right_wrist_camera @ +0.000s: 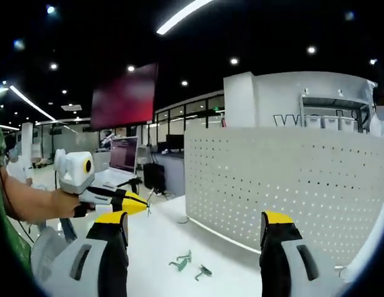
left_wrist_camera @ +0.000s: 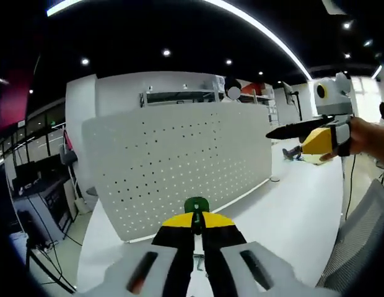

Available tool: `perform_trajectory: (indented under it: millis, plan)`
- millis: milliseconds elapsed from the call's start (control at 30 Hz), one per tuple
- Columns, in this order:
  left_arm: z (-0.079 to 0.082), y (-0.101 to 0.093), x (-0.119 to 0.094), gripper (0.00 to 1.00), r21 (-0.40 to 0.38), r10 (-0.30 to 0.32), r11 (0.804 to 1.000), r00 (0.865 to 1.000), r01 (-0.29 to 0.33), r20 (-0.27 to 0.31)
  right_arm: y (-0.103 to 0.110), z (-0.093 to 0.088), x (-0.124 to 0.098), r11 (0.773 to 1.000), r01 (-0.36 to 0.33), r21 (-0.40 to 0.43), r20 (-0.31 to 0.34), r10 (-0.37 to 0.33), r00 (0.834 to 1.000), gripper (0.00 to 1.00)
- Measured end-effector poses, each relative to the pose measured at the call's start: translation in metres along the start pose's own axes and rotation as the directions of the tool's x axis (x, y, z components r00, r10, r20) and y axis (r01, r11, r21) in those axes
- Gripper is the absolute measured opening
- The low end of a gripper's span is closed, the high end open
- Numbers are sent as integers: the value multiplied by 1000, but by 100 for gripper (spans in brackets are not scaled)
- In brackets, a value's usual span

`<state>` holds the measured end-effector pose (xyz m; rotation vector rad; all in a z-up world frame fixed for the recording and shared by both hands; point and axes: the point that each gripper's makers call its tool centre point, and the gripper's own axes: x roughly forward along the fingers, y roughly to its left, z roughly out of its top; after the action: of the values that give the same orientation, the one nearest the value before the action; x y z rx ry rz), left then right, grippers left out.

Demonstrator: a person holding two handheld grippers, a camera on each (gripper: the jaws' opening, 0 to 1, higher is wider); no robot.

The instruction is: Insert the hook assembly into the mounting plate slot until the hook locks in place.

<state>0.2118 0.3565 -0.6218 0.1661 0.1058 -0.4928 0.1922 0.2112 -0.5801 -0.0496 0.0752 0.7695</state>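
- My left gripper [left_wrist_camera: 197,230] is clenched on a green hook [left_wrist_camera: 196,205], which pokes up past the jaw tips.
- The pegboard plate [left_wrist_camera: 179,161] stands straight ahead of that hook, upright on the white table [left_wrist_camera: 291,216]; left is nearer.
- My right gripper [right_wrist_camera: 193,234] hangs spread, grasping nothing; spare hooks [right_wrist_camera: 191,265] lie on the table between its jaws.
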Motion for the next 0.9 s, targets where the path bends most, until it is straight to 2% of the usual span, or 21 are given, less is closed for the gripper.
perform_trajectory:
  millis: [200, 400, 533, 700, 900]
  plan:
    - [25, 27, 12, 3, 12, 54, 998, 998, -55, 42, -5, 4, 1, 1000, 6, 2, 7, -6, 1000, 90]
    - [53, 60, 24, 3, 7, 118, 993, 989, -119, 95, -9, 3, 1, 1000, 9, 1, -1, -9, 1000, 90]
    - [73, 82, 31, 3, -32, 167, 986, 975, -164, 148, -12, 4, 2, 1000, 16, 1, 0, -16, 1000, 90]
    - [89, 108, 44, 3, -47, 225, 974, 958, -220, 178, -15, 5, 4, 1000, 20, 0, 0, -20, 1000, 89]
    - [104, 127, 56, 3, -62, 275, 961, 936, -268, 221, -22, 5, 4, 999, 32, 1, -2, -32, 999, 89]
